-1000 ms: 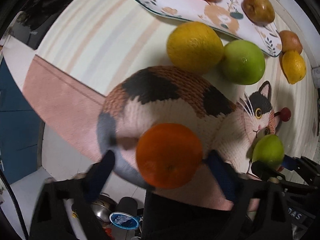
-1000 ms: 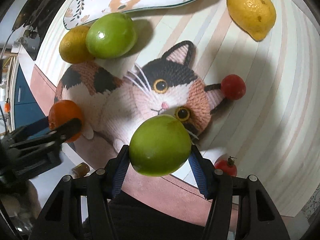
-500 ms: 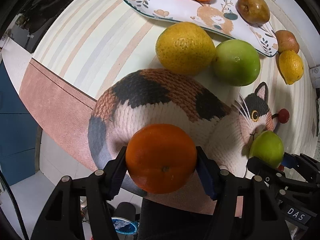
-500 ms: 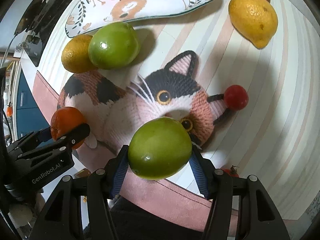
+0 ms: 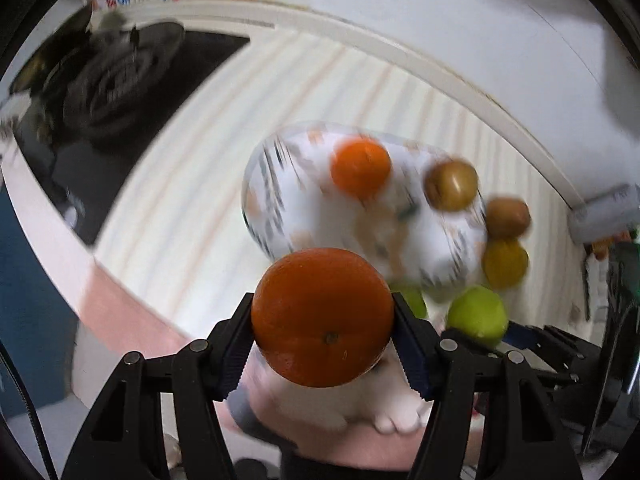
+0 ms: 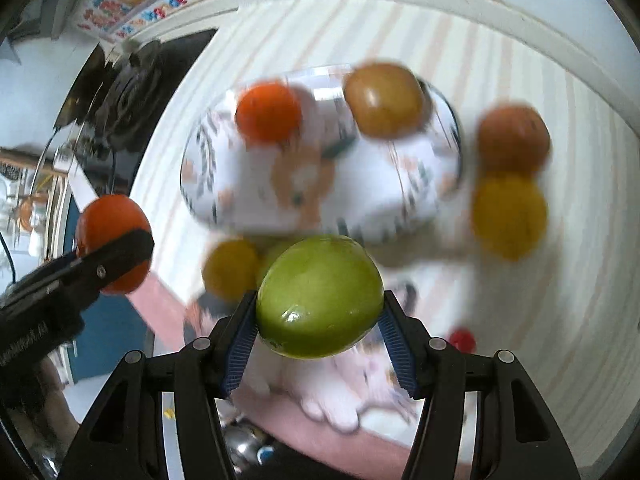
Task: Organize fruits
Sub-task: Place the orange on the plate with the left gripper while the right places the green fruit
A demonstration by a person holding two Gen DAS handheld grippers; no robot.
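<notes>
Both tongs were loaded: left tongs point(image 5: 323, 350) clamped a round orange point(image 5: 323, 316), lower centre, right tongs point(image 6: 318, 344) a smooth green fruit point(image 6: 319, 297). Two fruits sat on the patterned white plate point(image 6: 256, 184); several lay loose on the striped worktop point(image 6: 560, 300). Only the right view caught the small red tomato point(image 6: 462, 340).

Home kitchen, gas hob point(image 5: 116, 76), striped tablecloth point(image 5: 240, 120)

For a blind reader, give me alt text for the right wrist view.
The right claw grips a green fruit above a blurred patterned plate holding an orange fruit and a brown fruit. At left, the left claw holds an orange.
</notes>
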